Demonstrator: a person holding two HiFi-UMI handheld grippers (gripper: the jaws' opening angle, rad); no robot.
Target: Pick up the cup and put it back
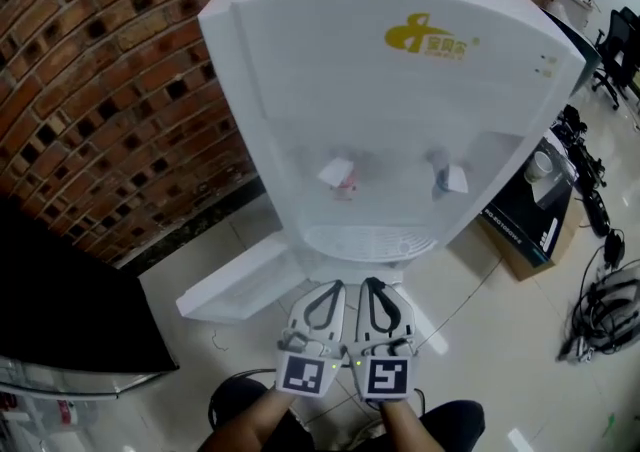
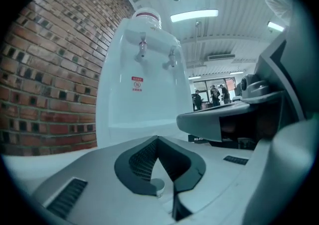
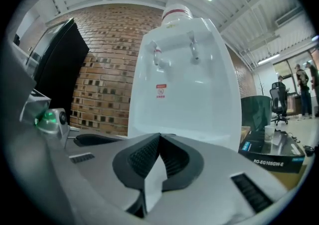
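A white water dispenser [image 1: 400, 120] stands straight ahead, with a red tap [image 1: 340, 177], a blue tap [image 1: 450, 178] and a drip grille [image 1: 368, 243] that has no cup on it. A small white cup [image 3: 269, 132] stands on a black box to the right of the dispenser, also seen as the pale cup [image 1: 540, 166] in the head view. My left gripper [image 1: 327, 287] and right gripper [image 1: 372, 285] hang side by side just in front of the grille. Both are shut with nothing between the pads. The left gripper [image 2: 158, 138] and right gripper [image 3: 159, 135] point level at the dispenser's front.
A brick wall [image 1: 90, 90] runs behind and to the left. A black panel [image 1: 70, 310] stands at the left. The black box [image 1: 535, 210] sits on a carton at the right, with cables [image 1: 605, 310] on the floor beyond. A white panel [image 1: 240, 285] lies at the dispenser's base.
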